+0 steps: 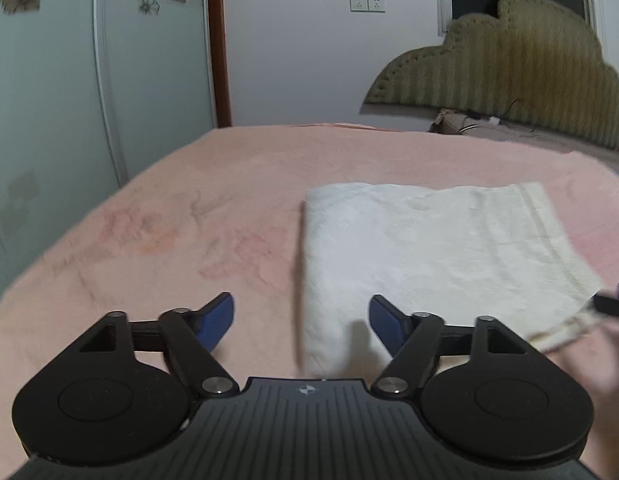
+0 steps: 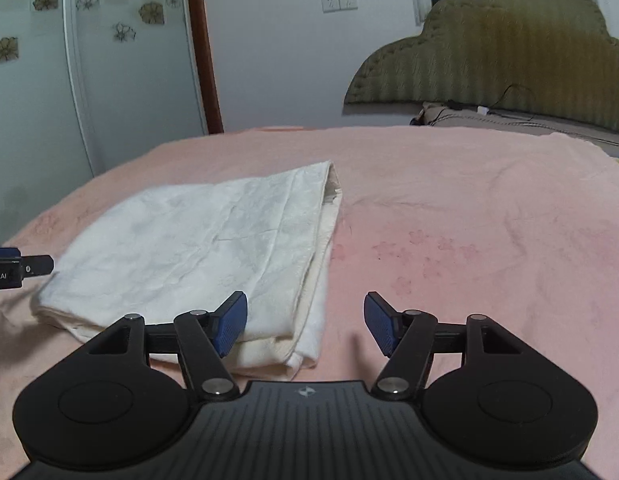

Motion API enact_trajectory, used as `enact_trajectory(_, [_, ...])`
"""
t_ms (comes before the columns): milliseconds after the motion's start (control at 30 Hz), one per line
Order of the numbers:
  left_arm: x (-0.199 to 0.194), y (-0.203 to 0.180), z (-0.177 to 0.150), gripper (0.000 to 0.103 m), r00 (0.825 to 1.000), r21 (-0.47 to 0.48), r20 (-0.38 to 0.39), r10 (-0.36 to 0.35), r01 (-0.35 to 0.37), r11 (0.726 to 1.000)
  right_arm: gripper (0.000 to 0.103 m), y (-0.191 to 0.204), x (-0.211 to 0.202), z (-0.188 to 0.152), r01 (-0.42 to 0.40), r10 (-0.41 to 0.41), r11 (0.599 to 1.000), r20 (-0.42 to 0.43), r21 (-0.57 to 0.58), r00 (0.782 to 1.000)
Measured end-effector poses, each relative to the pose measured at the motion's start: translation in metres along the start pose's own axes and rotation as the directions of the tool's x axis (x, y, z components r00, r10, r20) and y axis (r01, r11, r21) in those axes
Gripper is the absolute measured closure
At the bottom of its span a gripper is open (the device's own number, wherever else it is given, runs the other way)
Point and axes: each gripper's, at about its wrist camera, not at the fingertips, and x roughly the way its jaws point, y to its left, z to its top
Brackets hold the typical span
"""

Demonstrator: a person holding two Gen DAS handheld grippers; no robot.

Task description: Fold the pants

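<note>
The white pants (image 2: 197, 248) are seen lying on the pink bed cover (image 2: 469, 208), well short of the headboard (image 2: 509, 52), already folded into a flat layered rectangle. The jaws of the left gripper (image 1: 301, 324) and right gripper (image 2: 305, 322) are spread wide, gripping nothing. Little, if anything, is judged left beyond a final tidy.

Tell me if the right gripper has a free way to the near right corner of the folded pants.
Probably yes. The right gripper is open, nothing between its jaws, and the folded pants lie just ahead on the pink blanket with nothing between.
</note>
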Motion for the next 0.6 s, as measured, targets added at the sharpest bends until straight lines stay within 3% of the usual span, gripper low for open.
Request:
enact_trajectory(167, [-0.012, -0.014, -0.020, 0.020, 0.998, -0.004, -0.040, -0.044, 0.044, 0.999, 0.024, 0.037, -0.020, -0.020, -0.039, 0.034, 0.991, -0.040, -0.128, 0.999])
enact_trajectory(333, [-0.014, -0.021, -0.034, 0.020, 0.995, -0.009, -0.076, -0.070, 0.070, 0.998, 0.019, 0.054, -0.032, -0.030, -0.086, 0.076, 0.988, -0.082, -0.132, 0.994])
enact_trajectory(433, [-0.007, -0.024, -0.041, 0.020, 0.992, -0.016, -0.107, -0.070, 0.069, 0.997, 0.007, 0.064, -0.036, -0.038, -0.077, 0.062, 0.984, -0.096, -0.160, 0.993])
enact_trajectory(600, [-0.002, -0.028, -0.048, 0.018, 0.989, -0.015, -0.130, -0.065, 0.064, 0.998, 0.006, 0.068, -0.033, -0.049, -0.039, 0.014, 0.985, -0.147, -0.170, 0.989])
